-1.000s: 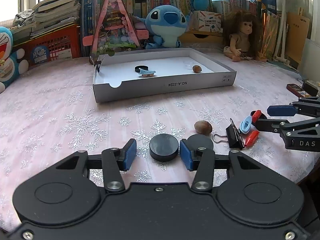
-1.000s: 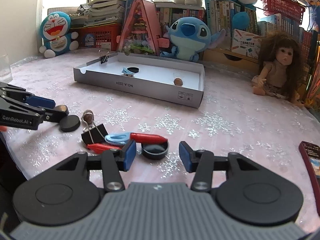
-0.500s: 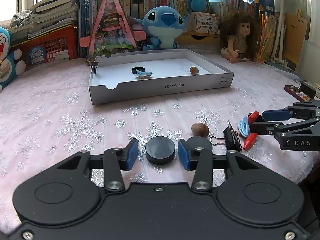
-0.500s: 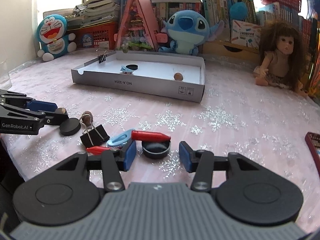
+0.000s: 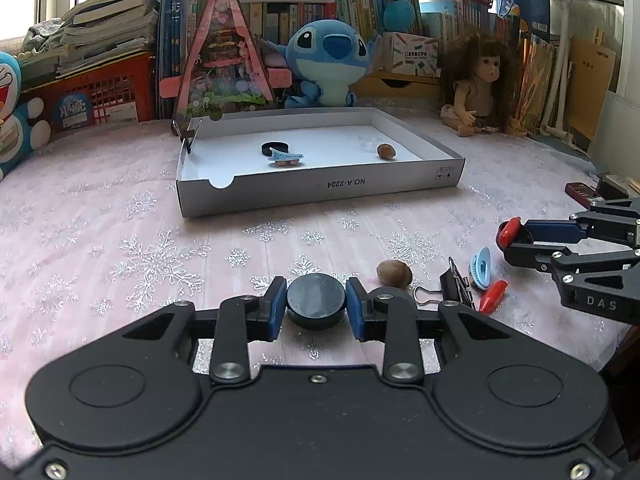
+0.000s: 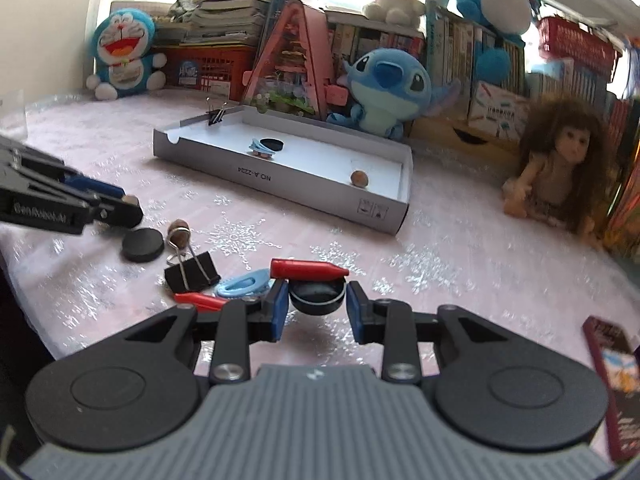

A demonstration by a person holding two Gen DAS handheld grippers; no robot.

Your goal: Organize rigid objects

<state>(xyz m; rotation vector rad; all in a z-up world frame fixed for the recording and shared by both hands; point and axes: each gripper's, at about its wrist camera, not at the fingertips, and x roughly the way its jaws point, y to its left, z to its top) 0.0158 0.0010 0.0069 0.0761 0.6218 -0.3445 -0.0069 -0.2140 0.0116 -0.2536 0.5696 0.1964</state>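
My left gripper (image 5: 316,310) is shut on a black round disc (image 5: 316,300), held just above the tablecloth. My right gripper (image 6: 315,311) is shut on a black round lid (image 6: 317,298) with a red clip (image 6: 308,269) lying across its top, lifted off the table. A second black disc (image 6: 143,244), a nut (image 5: 394,273), a black binder clip (image 6: 192,271), a blue clip (image 6: 242,284) and another red clip (image 6: 199,301) lie between the grippers. The white box tray (image 5: 320,188) farther back holds a black disc, a blue clip and a nut.
Stitch plush (image 5: 328,64), a doll (image 5: 480,88), a pink triangular toy house (image 5: 222,60), books and red crates line the far side. A binder clip (image 6: 216,115) grips the tray's far left corner. A dark red box (image 6: 612,380) lies at the right table edge.
Both grippers have closed on their black discs. The right gripper has lifted its lid with the red clip on top. The left gripper has moved forward slightly.
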